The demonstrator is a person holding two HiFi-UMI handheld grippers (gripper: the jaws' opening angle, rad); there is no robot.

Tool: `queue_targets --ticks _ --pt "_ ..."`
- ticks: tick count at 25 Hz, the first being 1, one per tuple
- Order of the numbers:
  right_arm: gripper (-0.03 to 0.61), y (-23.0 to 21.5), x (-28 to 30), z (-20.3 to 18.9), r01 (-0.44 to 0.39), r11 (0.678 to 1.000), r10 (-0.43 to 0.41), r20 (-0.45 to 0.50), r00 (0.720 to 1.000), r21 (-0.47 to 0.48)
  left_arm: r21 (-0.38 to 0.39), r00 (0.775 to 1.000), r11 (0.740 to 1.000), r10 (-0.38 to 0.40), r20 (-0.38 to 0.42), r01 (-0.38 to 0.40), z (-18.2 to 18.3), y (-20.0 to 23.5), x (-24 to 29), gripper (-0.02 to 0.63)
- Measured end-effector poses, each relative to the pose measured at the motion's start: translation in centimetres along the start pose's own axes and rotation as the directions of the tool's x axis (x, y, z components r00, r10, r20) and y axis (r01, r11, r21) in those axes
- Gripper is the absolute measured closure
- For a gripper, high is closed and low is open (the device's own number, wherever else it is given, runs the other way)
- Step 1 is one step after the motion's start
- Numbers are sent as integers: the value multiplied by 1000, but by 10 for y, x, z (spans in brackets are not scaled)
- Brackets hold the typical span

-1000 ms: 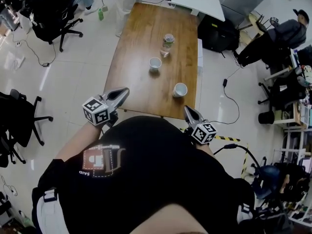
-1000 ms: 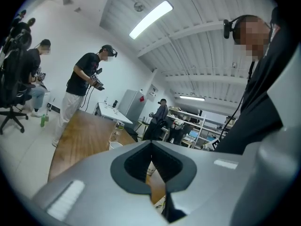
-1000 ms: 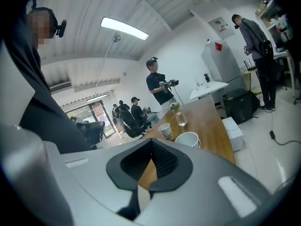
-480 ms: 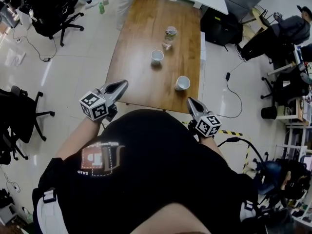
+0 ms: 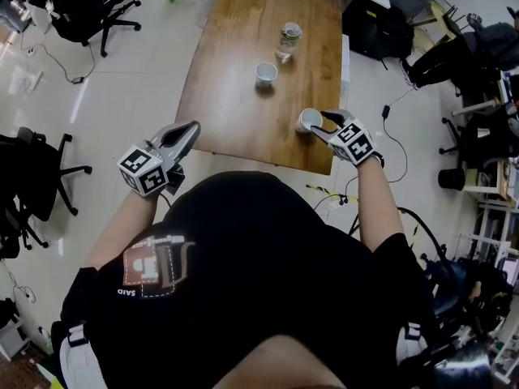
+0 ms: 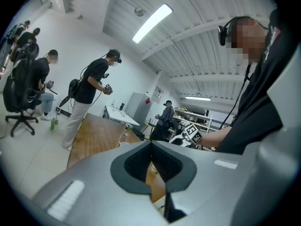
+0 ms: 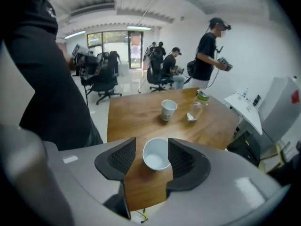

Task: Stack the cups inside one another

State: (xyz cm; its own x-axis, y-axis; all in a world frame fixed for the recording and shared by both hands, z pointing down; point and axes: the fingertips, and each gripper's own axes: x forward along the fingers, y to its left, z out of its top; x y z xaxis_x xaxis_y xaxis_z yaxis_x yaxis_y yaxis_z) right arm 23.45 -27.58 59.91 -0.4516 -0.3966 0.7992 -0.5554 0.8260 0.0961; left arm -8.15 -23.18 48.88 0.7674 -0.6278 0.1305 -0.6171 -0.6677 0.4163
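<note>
Two white paper cups stand on the wooden table (image 5: pixel 235 96). The near cup (image 5: pixel 307 120) (image 7: pixel 156 154) sits upright by the table's front right edge, between the two fingers of my right gripper (image 5: pixel 318 125) (image 7: pixel 153 152). Those jaws are opening and tilt down over the cup; a gap shows beside the left pad. The second cup (image 5: pixel 265 73) (image 7: pixel 168 109) stands farther along the table. My left gripper (image 5: pixel 192 127) (image 6: pixel 153 166) hovers off the table's front left corner, jaws together, holding nothing.
A clear plastic bottle (image 5: pixel 288 40) (image 7: pixel 196 106) stands beyond the second cup. Office chairs (image 5: pixel 89 10) sit on the floor at left; a black bag (image 5: pixel 381 31) and cables lie right of the table. A person (image 7: pixel 207 55) with grippers stands past the far end.
My right gripper swung from beside my body out over the table's front right edge, turned downward and spread its jaws around the near cup. The left gripper drifted slightly.
</note>
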Motion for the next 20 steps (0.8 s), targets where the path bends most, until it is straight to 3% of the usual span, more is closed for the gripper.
queue_targets --ticks 4,8,15,20 --pt "351 17 46 -37 -60 989 32 -196 980 -135 -24 999 999 48 -9 -48 -11 7 -21 612" --pt "371 27 73 -66 -84 963 -1 -315 949 -255 -50 996 995 89 -20 -90 -21 15 -41 612" --pt "529 21 86 -65 -62 948 -45 -322 946 -313 -93 992 988 122 -25 -124 -34 25 -61 612" --pt "541 17 76 -32 -72 966 0 -277 961 -247 -108 990 985 139 -2 -138 -30 37 -72 612"
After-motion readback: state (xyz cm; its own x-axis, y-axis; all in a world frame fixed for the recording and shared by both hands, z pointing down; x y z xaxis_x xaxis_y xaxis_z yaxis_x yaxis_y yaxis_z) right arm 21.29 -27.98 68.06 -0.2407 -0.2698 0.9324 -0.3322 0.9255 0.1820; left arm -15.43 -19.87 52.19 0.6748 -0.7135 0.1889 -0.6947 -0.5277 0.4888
